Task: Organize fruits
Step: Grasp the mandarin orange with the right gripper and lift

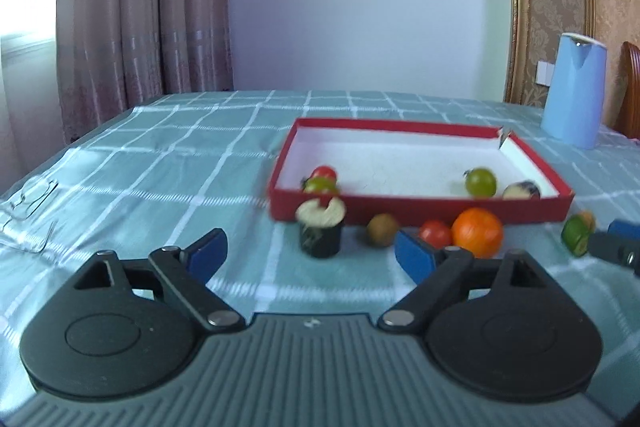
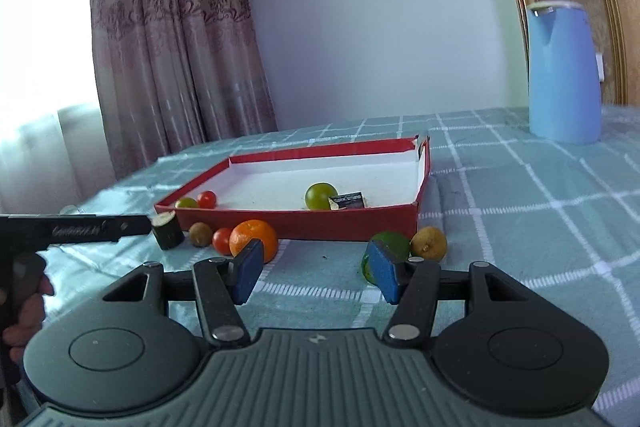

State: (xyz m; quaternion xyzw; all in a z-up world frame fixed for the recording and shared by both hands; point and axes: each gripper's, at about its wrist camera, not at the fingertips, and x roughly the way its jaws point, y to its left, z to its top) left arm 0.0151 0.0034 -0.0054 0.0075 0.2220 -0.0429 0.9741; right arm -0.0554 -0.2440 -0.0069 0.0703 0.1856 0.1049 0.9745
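Left wrist: left tool (image 1: 310, 253) wide, empty; right tool (image 2: 316, 273) wide, empty.

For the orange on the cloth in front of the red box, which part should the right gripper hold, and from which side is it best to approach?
Grip the orange across its widest middle, coming from the near side, low and level. It is round, so only the middle gives the pads a firm seat. A red tomato touches its left side and the red box wall stands close behind, so the open right gripper probably needs one finger eased between the two.
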